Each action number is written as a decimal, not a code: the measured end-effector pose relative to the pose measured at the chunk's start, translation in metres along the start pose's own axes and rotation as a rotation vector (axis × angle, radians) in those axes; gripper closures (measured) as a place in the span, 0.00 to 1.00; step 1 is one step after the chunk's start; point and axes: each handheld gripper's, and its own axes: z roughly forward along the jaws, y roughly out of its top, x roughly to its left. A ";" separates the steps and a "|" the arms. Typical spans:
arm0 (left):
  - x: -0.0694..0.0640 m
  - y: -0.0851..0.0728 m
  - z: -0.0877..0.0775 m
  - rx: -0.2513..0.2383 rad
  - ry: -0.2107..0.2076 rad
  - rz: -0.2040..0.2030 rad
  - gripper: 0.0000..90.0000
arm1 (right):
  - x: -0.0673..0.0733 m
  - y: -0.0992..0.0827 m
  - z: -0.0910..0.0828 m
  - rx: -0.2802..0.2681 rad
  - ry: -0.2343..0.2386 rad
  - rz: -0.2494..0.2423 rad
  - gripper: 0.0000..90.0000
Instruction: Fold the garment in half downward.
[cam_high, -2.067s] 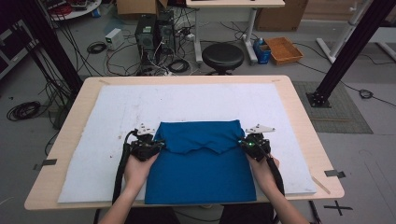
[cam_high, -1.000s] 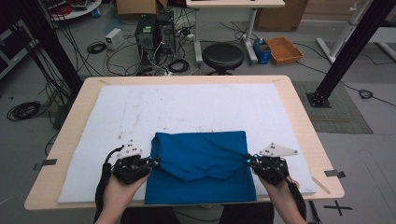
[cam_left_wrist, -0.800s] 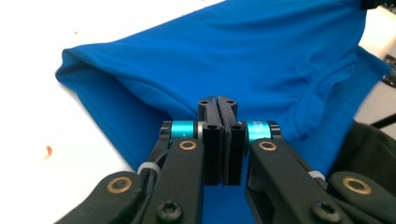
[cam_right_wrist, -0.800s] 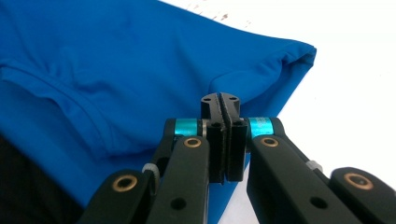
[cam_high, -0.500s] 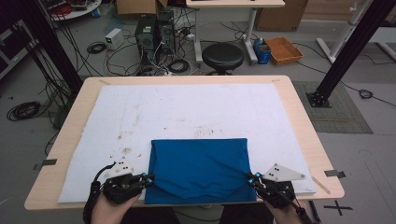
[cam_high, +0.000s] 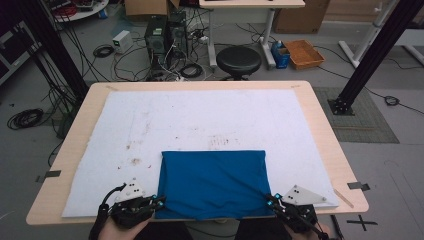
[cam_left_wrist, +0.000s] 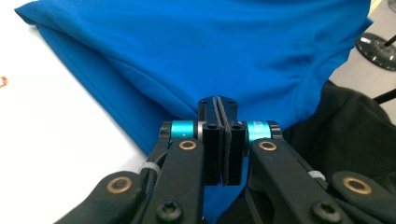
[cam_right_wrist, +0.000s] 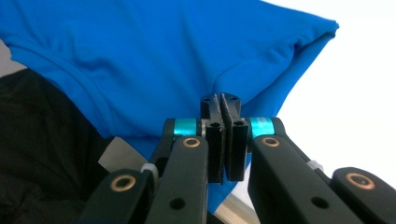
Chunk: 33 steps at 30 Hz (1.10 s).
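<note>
A blue cloth (cam_high: 212, 182) lies folded into a flat rectangle on the white mat (cam_high: 200, 115), its near edge hanging over the table's front edge. My left gripper (cam_high: 158, 202) is shut on the cloth's near left corner, and my right gripper (cam_high: 270, 200) is shut on the near right corner. In the left gripper view the jaws (cam_left_wrist: 218, 105) are pressed together, with blue cloth (cam_left_wrist: 210, 46) spreading out beyond them. In the right gripper view the jaws (cam_right_wrist: 220, 100) also meet on the cloth's (cam_right_wrist: 154, 51) edge. Dark clothing of the person shows beside both grippers.
The wooden table (cam_high: 75, 150) carries the stained white mat. Behind the table stand a black stool (cam_high: 238, 60), a computer tower (cam_high: 160, 35) with cables, and an orange box (cam_high: 305, 54). A black frame post (cam_high: 370, 55) rises at the right.
Both grippers have moved toward the table's near edge, pulling the blue cloth with them. The folded-over layer has smoothed out into a flat rectangle.
</note>
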 end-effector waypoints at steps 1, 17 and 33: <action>0.000 -0.001 0.000 0.006 -0.002 0.004 0.98 | 0.000 -0.001 0.000 0.001 0.002 -0.001 0.97; 0.026 0.025 0.003 -0.078 0.145 0.049 0.49 | -0.028 0.029 0.003 -0.108 -0.100 0.030 0.63; 0.095 0.066 0.056 -0.098 0.180 -0.100 0.50 | -0.087 0.076 0.071 -0.089 -0.167 0.186 0.58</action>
